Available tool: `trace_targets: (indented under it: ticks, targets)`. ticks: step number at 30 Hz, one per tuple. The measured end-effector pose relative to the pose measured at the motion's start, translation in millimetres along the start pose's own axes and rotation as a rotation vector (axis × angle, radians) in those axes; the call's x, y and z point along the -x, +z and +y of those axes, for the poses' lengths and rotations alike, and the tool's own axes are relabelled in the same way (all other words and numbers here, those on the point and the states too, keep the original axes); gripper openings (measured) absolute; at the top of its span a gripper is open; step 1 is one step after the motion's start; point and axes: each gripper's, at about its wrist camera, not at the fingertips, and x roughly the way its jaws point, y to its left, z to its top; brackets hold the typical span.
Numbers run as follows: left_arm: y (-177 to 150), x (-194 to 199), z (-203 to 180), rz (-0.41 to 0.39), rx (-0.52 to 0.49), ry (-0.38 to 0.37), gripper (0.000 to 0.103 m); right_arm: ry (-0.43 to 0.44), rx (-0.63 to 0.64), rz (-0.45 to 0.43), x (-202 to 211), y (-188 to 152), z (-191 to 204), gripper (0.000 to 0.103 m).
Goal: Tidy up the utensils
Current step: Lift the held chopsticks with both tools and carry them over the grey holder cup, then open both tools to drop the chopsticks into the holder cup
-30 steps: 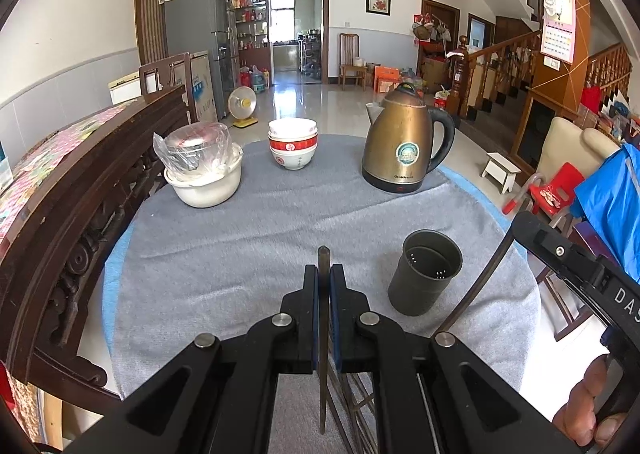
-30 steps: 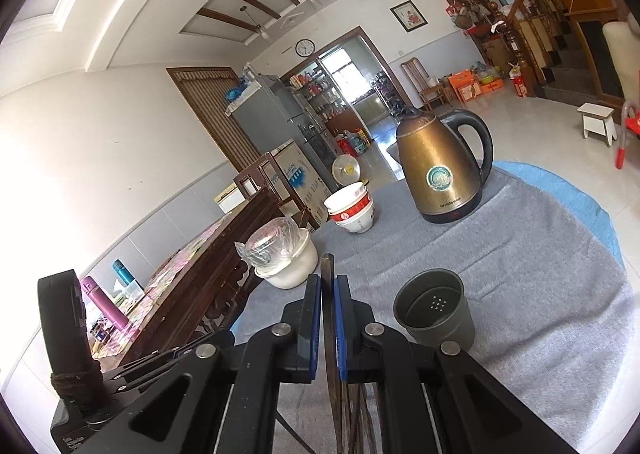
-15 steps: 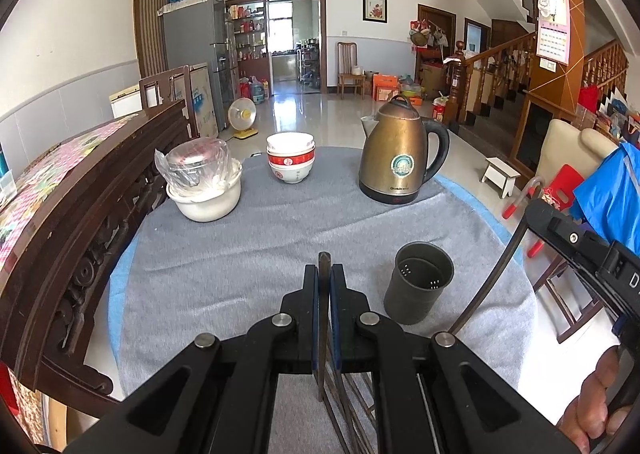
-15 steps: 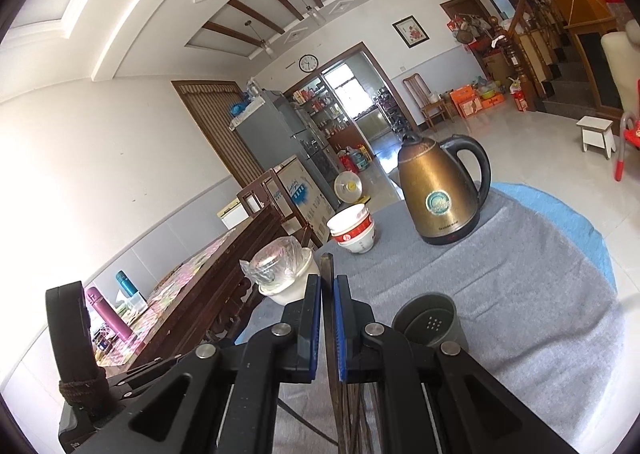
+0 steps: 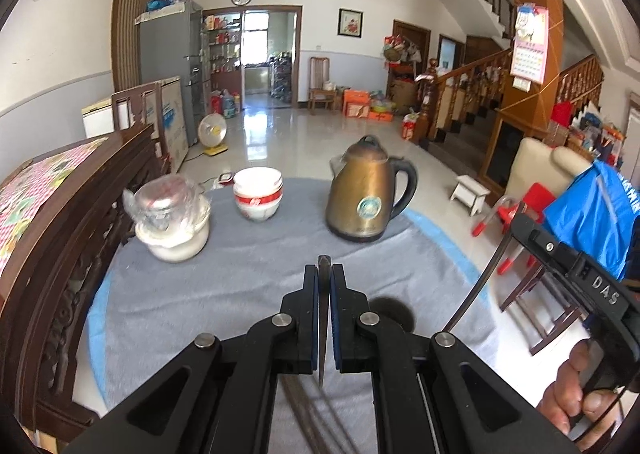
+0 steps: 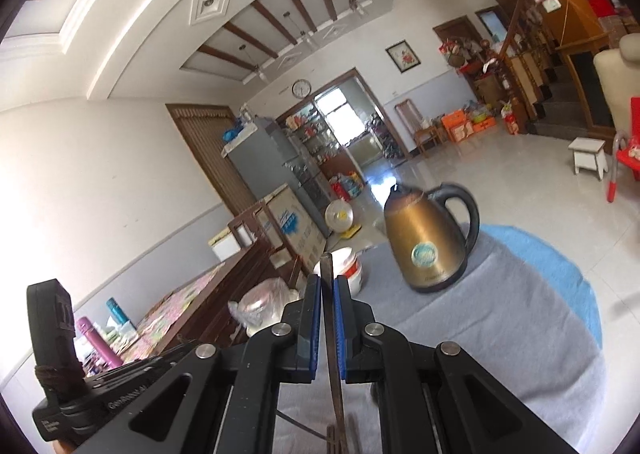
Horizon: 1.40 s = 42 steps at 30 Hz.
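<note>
left gripper (image 5: 324, 282) fingers clamped on chopstick (image 5: 322, 318), raised for transfer | right gripper (image 6: 328, 294) likewise clamped on stick (image 6: 333, 334) | cup (image 5: 390, 312) at 5 o'clock, mostly hidden, probably the target | kettle (image 5: 366, 197) at 12

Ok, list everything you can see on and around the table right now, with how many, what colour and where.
kettle: one, bronze, far side of table
bowls: stack, white and red, left of kettle
covered bowl: one, white, plastic-wrapped, far left
utensil holder: one, dark, mostly hidden behind the left gripper
tablecloth: one, grey
chopsticks: dark, one clamped in each gripper
stool: one, white, on floor at right
left gripper: black, shut
right gripper: black, shut
hand: one, lower right
</note>
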Motion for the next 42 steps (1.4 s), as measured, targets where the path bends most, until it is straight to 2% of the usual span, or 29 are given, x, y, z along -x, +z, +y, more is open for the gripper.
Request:
trace_targets:
  ticks: [7, 13, 16, 20, 24, 26, 27, 29, 30, 32, 33, 36, 37, 38, 40, 42]
  targets:
    - [41, -4, -8, -0.070, 0.027, -0.059, 0.006, -0.028, 0.017, -0.107, -2, 36, 5, 0.007]
    - [55, -13, -19, -0.121, 0.071, -0.133, 0.006, -0.135, 0.060, -0.202, -19, 44, 3, 0.007]
    - [50, -30, -25, -0.101, 0.087, -0.153, 0.006, -0.163, 0.054, -0.171, -42, 37, -5, 0.007]
    - [34, -63, -29, -0.029, 0.095, -0.146, 0.006, -0.194, 0.059, -0.091, -68, 19, -17, 0.007]
    - [15, -86, -27, 0.052, 0.091, -0.129, 0.006, -0.197, 0.056, -0.015, -73, 4, -30, 0.008]
    - [9, -87, -23, 0.064, 0.086, -0.120, 0.006, -0.197, 0.052, 0.012, -70, -4, -36, 0.009]
    - [6, -87, -23, 0.066, 0.079, -0.113, 0.011, -0.189, 0.043, 0.026, -68, -6, -39, 0.009]
    - [0, -84, -21, 0.070, 0.064, -0.108, 0.028, -0.173, 0.020, 0.053, -63, -11, -49, 0.009]
    - [-3, -80, -20, 0.066, 0.059, -0.101, 0.043, -0.168, 0.011, 0.060, -61, -13, -50, 0.009]
    - [-8, -73, -19, 0.046, 0.049, -0.085, 0.053, -0.156, -0.002, 0.073, -55, -16, -52, 0.010]
    - [-11, -67, -18, 0.034, 0.038, -0.072, 0.053, -0.150, -0.008, 0.079, -51, -18, -52, 0.011]
    - [-23, -57, -12, 0.025, 0.022, -0.030, 0.060, -0.134, -0.026, 0.083, -41, -22, -52, 0.019]
    - [-27, -54, -7, 0.027, 0.026, -0.018, 0.061, -0.125, -0.034, 0.081, -37, -23, -53, 0.028]
    - [-31, -52, -4, 0.030, 0.029, -0.008, 0.061, -0.120, -0.042, 0.076, -31, -25, -54, 0.044]
    - [-42, -49, 7, 0.048, 0.038, 0.019, 0.063, -0.113, -0.052, 0.051, -19, -29, -54, 0.069]
    - [-55, -46, 19, 0.074, 0.055, 0.051, 0.064, -0.127, -0.037, 0.011, -3, -34, -54, 0.069]
